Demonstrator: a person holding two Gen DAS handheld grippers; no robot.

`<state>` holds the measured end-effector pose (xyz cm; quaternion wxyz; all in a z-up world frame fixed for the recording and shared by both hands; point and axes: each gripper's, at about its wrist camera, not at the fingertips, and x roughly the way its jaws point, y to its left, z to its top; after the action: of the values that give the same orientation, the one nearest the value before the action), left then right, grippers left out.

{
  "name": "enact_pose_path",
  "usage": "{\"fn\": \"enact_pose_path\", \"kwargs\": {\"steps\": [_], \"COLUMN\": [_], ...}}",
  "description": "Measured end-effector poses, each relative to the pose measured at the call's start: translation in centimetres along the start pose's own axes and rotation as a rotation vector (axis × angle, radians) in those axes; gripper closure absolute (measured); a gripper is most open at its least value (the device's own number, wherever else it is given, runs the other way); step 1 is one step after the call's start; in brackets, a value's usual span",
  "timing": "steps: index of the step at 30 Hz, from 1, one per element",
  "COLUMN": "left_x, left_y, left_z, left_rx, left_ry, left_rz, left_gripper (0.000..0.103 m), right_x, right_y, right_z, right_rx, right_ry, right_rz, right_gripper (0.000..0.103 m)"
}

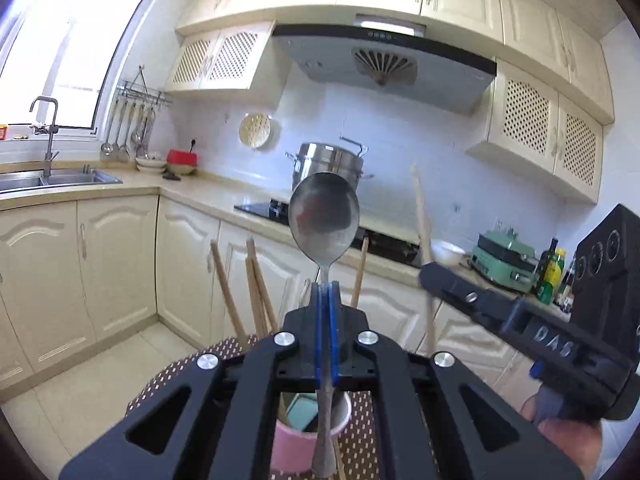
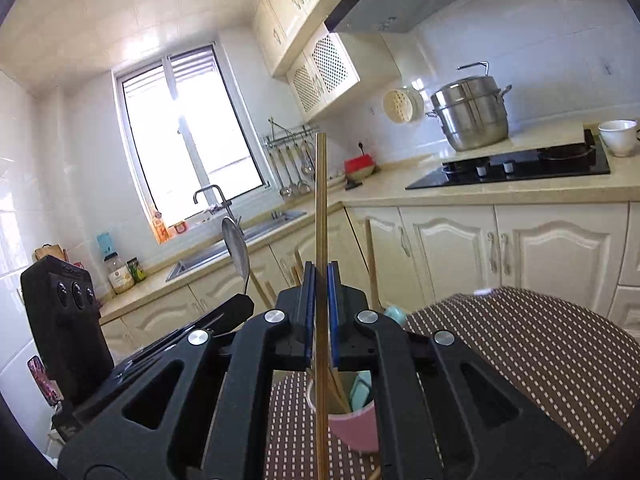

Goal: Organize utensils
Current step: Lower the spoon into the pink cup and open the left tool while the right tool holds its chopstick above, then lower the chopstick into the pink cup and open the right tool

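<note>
Brown cloth with pale dots covers the table, the largest thing near both grippers; behind it cream cabinets run under a beige counter, with a steel sink by the window and a black hob carrying a tall steel steamer pot; a white cup stands at the hob's right end.

On the cloth stands a pink cup, upright, holding several wooden chopsticks that lean outward, plus a pale teal item whose kind I cannot tell.

The left gripper has its blue-lined jaws pressed narrow on the handle of a metal spoon; the spoon stands upright, bowl on top, its handle end just above or inside the cup's mouth, which of the two I cannot tell.

The right gripper likewise has its jaws squeezed close on a single chopstick, held vertical, its lower end running down past the cup's rim at the near side; a hand grips that tool's handle.

The two grippers sit near each other, apart, both above the cup.
</note>
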<state>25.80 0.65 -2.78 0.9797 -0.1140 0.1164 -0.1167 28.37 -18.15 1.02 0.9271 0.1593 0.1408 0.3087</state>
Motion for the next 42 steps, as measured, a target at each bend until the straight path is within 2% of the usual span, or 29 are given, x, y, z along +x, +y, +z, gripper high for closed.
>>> {"fn": "enact_pose_path", "kwargs": {"steps": [5, 8, 11, 16, 22, 31, 34, 36, 38, 42], "left_x": [2.4, 3.7, 5.0, 6.0, 5.3, 3.5, 2.7, 2.1, 1.5, 0.5], "left_y": [0.6, 1.4, 2.7, 3.8, 4.3, 5.0, 4.8, 4.7, 4.5, 4.1], "left_z": [0.4, 0.0, -1.1, -2.8, -4.3, -5.5, -5.2, -5.1, -4.8, -4.4], "left_rx": [-0.007, -0.023, -0.06, -0.055, -0.042, -0.077, -0.07, -0.066, -0.062, -0.017], "left_ry": [-0.076, -0.089, -0.083, -0.068, -0.042, 0.011, 0.014, 0.014, 0.012, 0.031], "left_rz": [-0.008, -0.021, -0.027, 0.0, 0.004, -0.027, -0.01, 0.0, 0.012, 0.106], "left_gripper": [0.1, 0.1, 0.1, 0.1, 0.1, 0.098, 0.093, 0.077, 0.071, 0.068], "right_x": [2.6, 3.4, 3.9, 5.0, 5.6, 4.4, 3.7, 3.3, 2.9, 2.2], "right_y": [0.6, 0.4, 0.3, 0.0, -0.1, 0.3, 0.4, 0.5, 0.6, 0.8], "right_z": [0.6, 1.0, 1.2, 1.0, -0.8, -2.6, -3.3, -3.7, -4.1, -4.6], "right_rx": [-0.027, -0.038, -0.052, -0.064, -0.088, -0.155, -0.161, -0.16, -0.161, -0.156], "right_ry": [-0.052, -0.095, -0.132, -0.174, -0.146, -0.079, -0.056, -0.048, -0.037, -0.021], "right_rz": [-0.011, -0.018, -0.026, -0.045, -0.056, -0.085, -0.096, -0.099, -0.103, -0.111], "right_gripper": [0.096, 0.096, 0.096, 0.096, 0.096, 0.096, 0.096, 0.096, 0.096, 0.096]}}
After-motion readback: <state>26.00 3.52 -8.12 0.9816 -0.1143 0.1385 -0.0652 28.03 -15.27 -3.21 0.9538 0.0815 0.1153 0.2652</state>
